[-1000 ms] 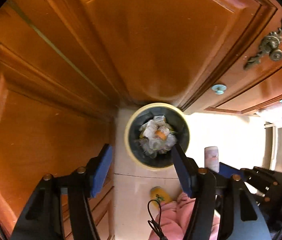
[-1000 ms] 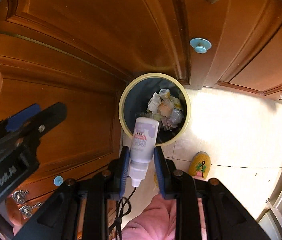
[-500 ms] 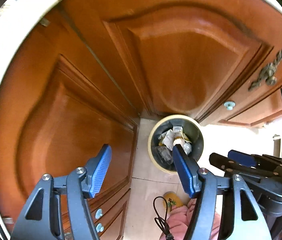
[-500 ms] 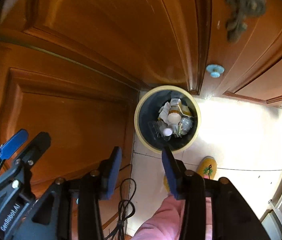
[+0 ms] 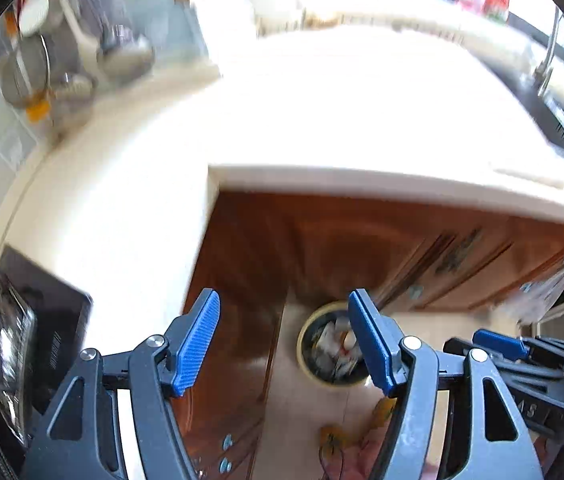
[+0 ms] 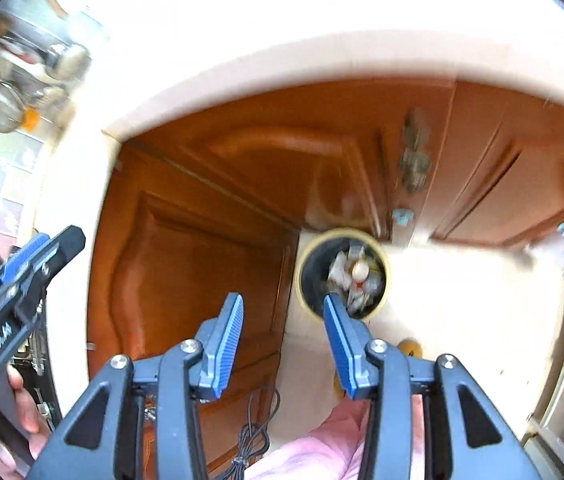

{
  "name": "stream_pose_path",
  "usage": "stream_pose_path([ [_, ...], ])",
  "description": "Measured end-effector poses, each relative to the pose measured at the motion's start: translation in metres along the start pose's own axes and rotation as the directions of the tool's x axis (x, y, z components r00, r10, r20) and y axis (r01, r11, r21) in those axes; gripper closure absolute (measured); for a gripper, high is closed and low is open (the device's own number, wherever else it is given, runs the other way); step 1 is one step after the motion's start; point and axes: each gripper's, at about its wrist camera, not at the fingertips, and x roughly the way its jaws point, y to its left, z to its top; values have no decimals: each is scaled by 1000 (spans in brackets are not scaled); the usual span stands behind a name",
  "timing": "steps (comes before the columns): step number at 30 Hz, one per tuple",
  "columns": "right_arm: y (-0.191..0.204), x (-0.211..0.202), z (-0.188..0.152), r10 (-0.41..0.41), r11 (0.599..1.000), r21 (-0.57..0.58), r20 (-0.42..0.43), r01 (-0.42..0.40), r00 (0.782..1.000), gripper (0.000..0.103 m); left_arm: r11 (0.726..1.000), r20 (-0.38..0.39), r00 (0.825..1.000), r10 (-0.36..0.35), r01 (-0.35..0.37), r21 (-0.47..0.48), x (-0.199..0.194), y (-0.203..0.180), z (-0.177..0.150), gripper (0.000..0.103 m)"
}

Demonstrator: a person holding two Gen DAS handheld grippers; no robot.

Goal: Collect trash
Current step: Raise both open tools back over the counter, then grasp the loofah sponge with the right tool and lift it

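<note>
— Trash bin [image 6: 343, 274] stands on the floor in the inner corner where the two runs of wooden cabinets [image 6: 202, 248] meet, is this correct?

— Yes. It lies low and far from both tools, and it holds crumpled paper and wrappers. The right gripper [image 6: 282, 344] has its jaws spread apart and nothing between them. The bin sits just beyond its right fingertip.

— And the left gripper [image 5: 283, 344]?

— Also spread wide and empty. In its view the bin [image 5: 331, 350] appears between the fingers, close to the right one, but much deeper below.

— So where is the next piece of trash?

— Probably on the countertop [image 5: 321, 120], which fills the far and upper part of both views. The picture is blurred and very bright there, so I cannot tell any item on it.

— Which hand is nearer to the counter?

— The left one, I judge: its view looks across the white top and the corner edge. The next reach should go up and far, away from the bin.
</note>
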Motion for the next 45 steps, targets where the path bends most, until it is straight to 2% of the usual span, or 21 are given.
stream_pose_path([
  [2, 8, -29, 6, -7, 1000, -20, 60, 8, 998, 60, 1000, 64, 998, -17, 17, 5, -25, -2, 16, 37],
  [5, 17, -69, 17, -22, 999, -40, 153, 28, 988, 60, 999, 169, 985, -32, 28, 28, -59, -8, 39, 37],
  [9, 26, -123, 36, -21, 998, -46, 274, 35, 961, 60, 997, 306, 951, -41, 21, 68, -103, -20, 65, 29],
  [11, 30, -146, 47, -23, 998, -46, 323, 41, 946, 60, 996, 363, 931, -37, 5, 89, -117, -26, 77, 29],
  [13, 36, -168, 56, -20, 998, -49, 363, 41, 932, 60, 994, 402, 915, -39, -6, 110, -133, -31, 89, 28],
  [17, 39, -205, 78, -12, 999, -38, 432, 32, 902, 60, 991, 440, 897, -47, -14, 134, -154, -39, 114, 26],
  [21, 40, -225, 106, -23, 999, -22, 458, 36, 889, 60, 991, 466, 884, -27, -36, 126, -167, -41, 137, 23],
  [25, 38, -225, 142, 6, 1000, -25, 468, 7, 884, 60, 993, 462, 887, -11, -44, 107, -159, -39, 167, 21],
  [30, 31, -215, 195, 56, 998, -51, 474, -36, 879, 60, 993, 442, 895, 49, -92, 77, -122, -39, 207, 21],
  [37, 13, -181, 290, 127, 991, -84, 410, -101, 903, 60, 982, 330, 933, 143, -175, 68, -48, -56, 280, 21],
  [41, -1, -163, 340, 163, 986, -95, 382, -137, 910, 60, 971, 270, 942, 200, -228, 76, -8, -64, 315, 21],
  [45, -17, -143, 386, 200, 980, -86, 364, -181, 910, 60, 968, 200, 953, 229, -244, 54, 30, -64, 346, 21],
])
